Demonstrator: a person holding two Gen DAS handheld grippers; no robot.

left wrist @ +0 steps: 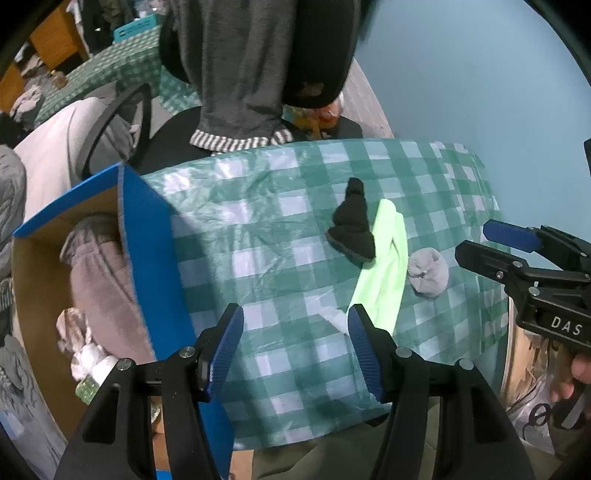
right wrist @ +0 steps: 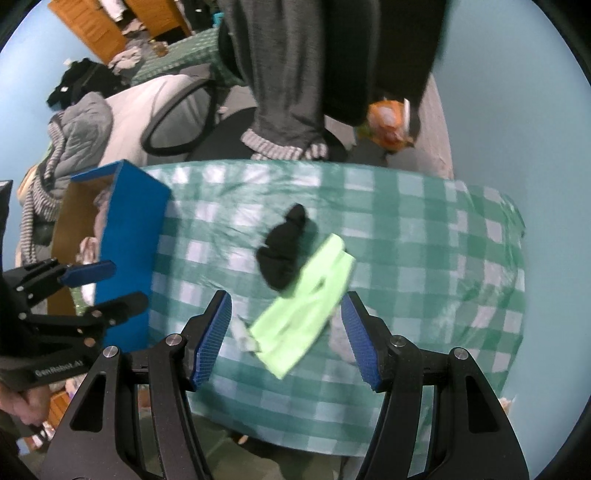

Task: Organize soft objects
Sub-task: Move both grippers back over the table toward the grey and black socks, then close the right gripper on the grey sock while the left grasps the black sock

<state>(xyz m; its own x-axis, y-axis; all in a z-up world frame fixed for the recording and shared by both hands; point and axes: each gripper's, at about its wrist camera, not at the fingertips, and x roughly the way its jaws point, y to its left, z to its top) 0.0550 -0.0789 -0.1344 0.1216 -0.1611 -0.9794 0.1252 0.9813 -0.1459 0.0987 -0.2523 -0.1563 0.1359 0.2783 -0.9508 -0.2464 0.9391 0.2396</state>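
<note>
A black sock, a lime green cloth, a balled grey sock and a small white scrap lie on the green checked tablecloth. The grey sock is partly hidden behind my right finger. A blue cardboard box at the left holds a brown-grey garment and other soft items. My left gripper is open and empty above the table near the box. My right gripper is open and empty above the green cloth.
A person in a grey hoodie sits behind the table on an office chair. Clothes piles and wooden furniture stand at the back left. A plastic bag sits below the table's right edge.
</note>
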